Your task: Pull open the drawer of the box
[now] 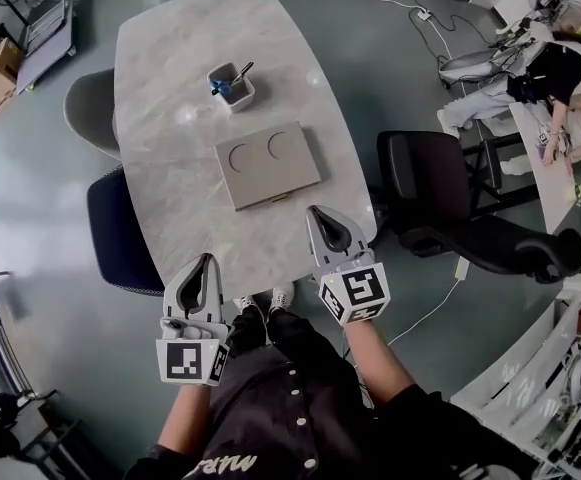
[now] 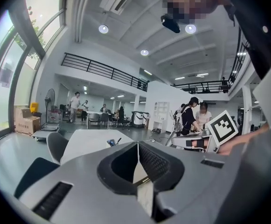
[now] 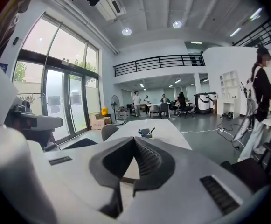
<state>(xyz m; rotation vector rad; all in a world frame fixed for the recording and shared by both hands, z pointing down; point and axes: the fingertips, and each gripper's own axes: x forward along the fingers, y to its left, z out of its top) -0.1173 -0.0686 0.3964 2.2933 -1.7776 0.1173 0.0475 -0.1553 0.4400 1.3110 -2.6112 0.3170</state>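
A flat tan box with two round marks on its lid lies mid-table in the head view, its drawer closed, a small gold pull on its near edge. My right gripper hovers over the table's near edge, just in front of the box's near right corner, jaws shut and empty. My left gripper is held lower, off the table's near end, also shut on nothing. In the left gripper view and the right gripper view the fingers meet at the tips, and a sliver of the box shows between the pads.
A white square cup holding pens stands behind the box on the marble table. Chairs stand at the table's left and right. People work at a desk at the far right.
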